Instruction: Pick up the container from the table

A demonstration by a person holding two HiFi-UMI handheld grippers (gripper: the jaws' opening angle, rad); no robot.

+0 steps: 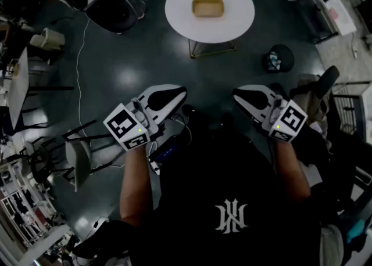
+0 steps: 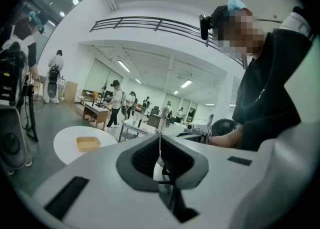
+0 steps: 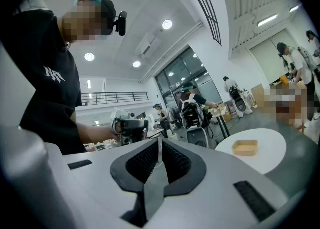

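A shallow tan container (image 1: 207, 7) lies on a round white table (image 1: 174, 9) at the far side of the dark floor. Both grippers are held near my body, well short of the table, their tips turned toward each other. My left gripper (image 1: 179, 93) is shut with nothing in it; its black pads (image 2: 145, 157) meet along a thin line. My right gripper (image 1: 238, 94) is also shut and empty, pads (image 3: 176, 161) together. The left gripper view shows the container (image 2: 88, 144) low at the left, and in the right gripper view the container (image 3: 244, 147) lies at the right.
A black office chair (image 1: 110, 9) stands left of the table and a dark round bag (image 1: 279, 58) lies on the floor to its right. A grey chair (image 1: 78, 160) is at my left. Desks and several people fill the background (image 2: 116, 104).
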